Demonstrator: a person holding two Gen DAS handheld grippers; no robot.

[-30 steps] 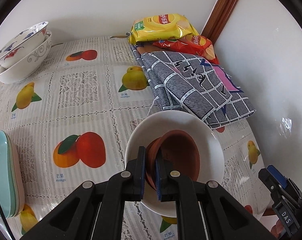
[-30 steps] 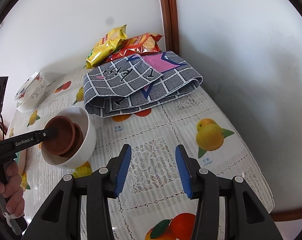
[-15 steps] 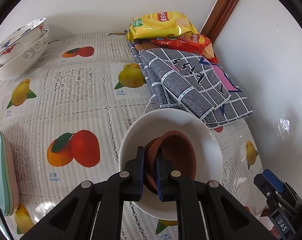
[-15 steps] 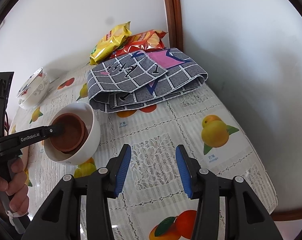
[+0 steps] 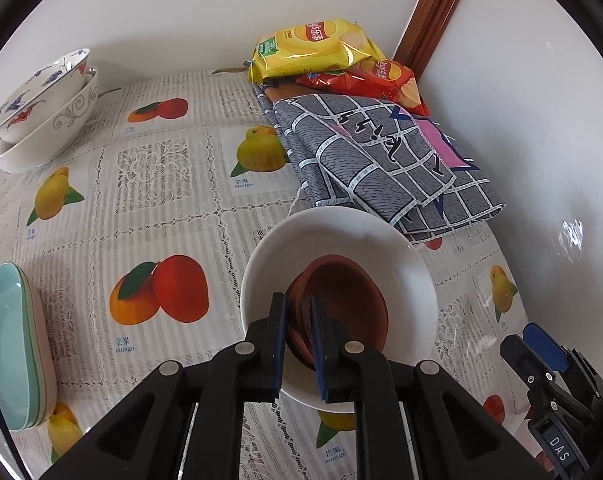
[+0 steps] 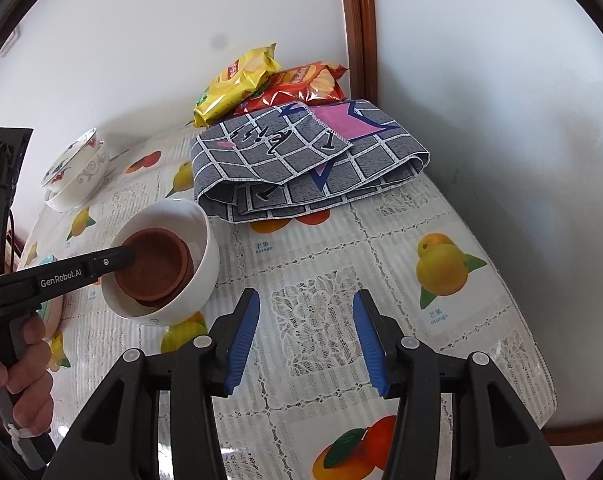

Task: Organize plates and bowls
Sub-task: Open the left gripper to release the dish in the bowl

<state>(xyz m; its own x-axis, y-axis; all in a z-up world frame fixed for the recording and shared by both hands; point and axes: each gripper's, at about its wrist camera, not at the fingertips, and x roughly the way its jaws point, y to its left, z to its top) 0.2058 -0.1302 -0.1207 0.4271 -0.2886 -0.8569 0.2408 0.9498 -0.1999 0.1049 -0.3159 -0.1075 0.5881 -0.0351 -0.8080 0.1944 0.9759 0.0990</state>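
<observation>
My left gripper [image 5: 299,316] is shut on the rims of two nested brown bowls [image 5: 343,304], which sit inside a white bowl [image 5: 337,236]. In the right wrist view the brown bowls [image 6: 153,268] and the white bowl [image 6: 201,268] look lifted a little above the tablecloth. My right gripper [image 6: 305,336] is open and empty, low over the table to the right of the white bowl. Two stacked patterned bowls [image 5: 41,120] stand at the far left; they also show in the right wrist view [image 6: 77,172]. A stack of light blue plates [image 5: 9,344] lies at the left edge.
A folded grey checked cloth [image 5: 381,164] lies at the back right, touching the white bowl's far side. Yellow [image 5: 313,50] and red [image 5: 369,80] crisp bags lean in the corner. Walls close the back and right. The table's right edge [image 6: 541,360] is near.
The left gripper with the bowls has shifted slightly toward the left and back. The right gripper has held nearly still.
</observation>
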